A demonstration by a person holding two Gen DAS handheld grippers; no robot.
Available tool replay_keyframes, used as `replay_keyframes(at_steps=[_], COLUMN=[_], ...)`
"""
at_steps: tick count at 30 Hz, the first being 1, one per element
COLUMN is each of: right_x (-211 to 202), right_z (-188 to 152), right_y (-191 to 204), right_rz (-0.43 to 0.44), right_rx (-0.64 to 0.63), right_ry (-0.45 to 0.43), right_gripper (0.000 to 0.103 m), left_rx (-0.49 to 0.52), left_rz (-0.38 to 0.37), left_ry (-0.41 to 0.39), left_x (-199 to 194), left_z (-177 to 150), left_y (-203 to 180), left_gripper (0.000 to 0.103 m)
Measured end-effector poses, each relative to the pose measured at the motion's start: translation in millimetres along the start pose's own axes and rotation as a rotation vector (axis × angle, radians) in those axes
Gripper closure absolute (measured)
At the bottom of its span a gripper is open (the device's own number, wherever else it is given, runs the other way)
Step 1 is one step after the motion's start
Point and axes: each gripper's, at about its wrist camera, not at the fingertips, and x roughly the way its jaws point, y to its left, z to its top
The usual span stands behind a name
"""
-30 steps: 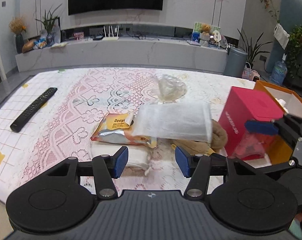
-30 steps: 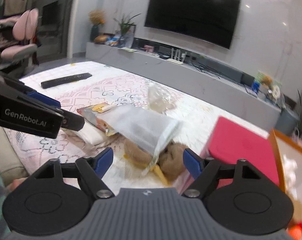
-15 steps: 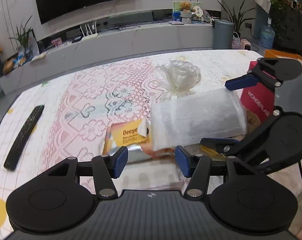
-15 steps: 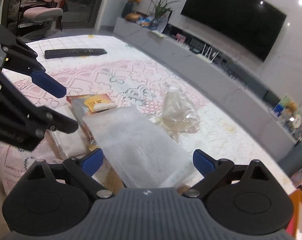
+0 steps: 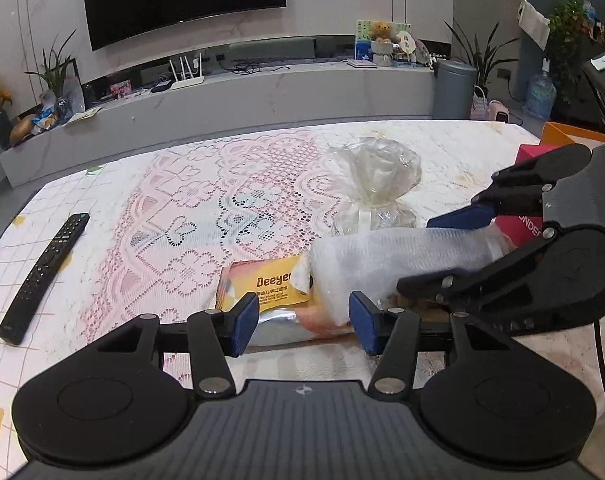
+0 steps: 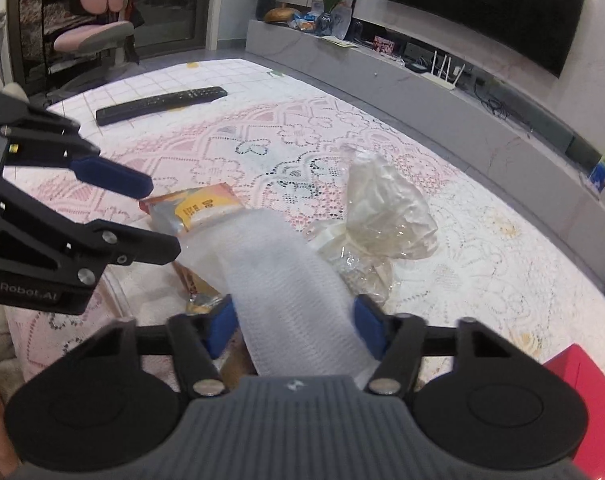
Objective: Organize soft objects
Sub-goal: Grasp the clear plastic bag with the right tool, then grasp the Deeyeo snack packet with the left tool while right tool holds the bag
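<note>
A white foam mesh sleeve [image 6: 286,292] lies between the fingers of my right gripper [image 6: 296,328], which close in on its near end; it also shows in the left wrist view [image 5: 398,258]. It rests over a yellow wet-wipes pack [image 5: 274,284] and a brown plush toy, mostly hidden. A crumpled clear plastic bag [image 5: 382,184] sits behind them. My left gripper [image 5: 304,322] is open and empty, just in front of the wipes pack. A white folded cloth lies under its fingers.
A black remote [image 5: 42,276] lies at the left of the lace-covered table [image 5: 190,208]. A red box [image 5: 530,224] and an orange box [image 5: 570,134] stand at the right. A TV bench runs behind the table.
My right gripper has come down over the mesh sleeve and its fingers have narrowed around it. The left gripper has held near the wipes pack, still open.
</note>
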Motion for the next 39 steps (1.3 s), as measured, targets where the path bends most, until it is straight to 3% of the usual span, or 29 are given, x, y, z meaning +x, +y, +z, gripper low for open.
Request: replay_keyframes(at_steps=[7,9,17,24,28,36,39], right_x=[-10.0,-16.8,-54.1,-39.6,-32.9,-26.1,-23.2], right_z=[1.2,2.6,-1.9,-22.9,-25.5,-29.2,-30.2], right_y=[-4.1,-3.5,-3.6,-8.0,-9.3,-9.6,-10.6], right_rz=[0.022,0.013,-0.003,0.009,0.021,0.042,0.049], right_rx=[0.085,0.106,0.226,0.362,0.378,0.401,0.414], right_ry=[-0.014,-0.032,-0.091,-0.058,-0.052,-0.060,-0.056], right_gripper=[0.097,0.102,0.102,0.102,0.102,0.102,0.102], left_rx=[0.106,0.140,0.248,0.453,0.426,0.519,0.493], left_rz=[-0.020,-0.027,-0.011,0.040,0.019,0.074,0.066], left_ry=[0.004,0.007,-0.010,0.007,0.025,0.016,0.006], left_x=[5.8,7.8,9.0,31.4,46.6,60.9,60.1], left_z=[-4.3,-6.9,-15.2,-20.8,-19.7,-24.5,-22.5], left_y=[-8.3,-11.1,-27.1,-45.5,-41.4,-52.0,-50.2], left_gripper=[0.036,0.033,0.019,0.012,0.011,0.011,0.023])
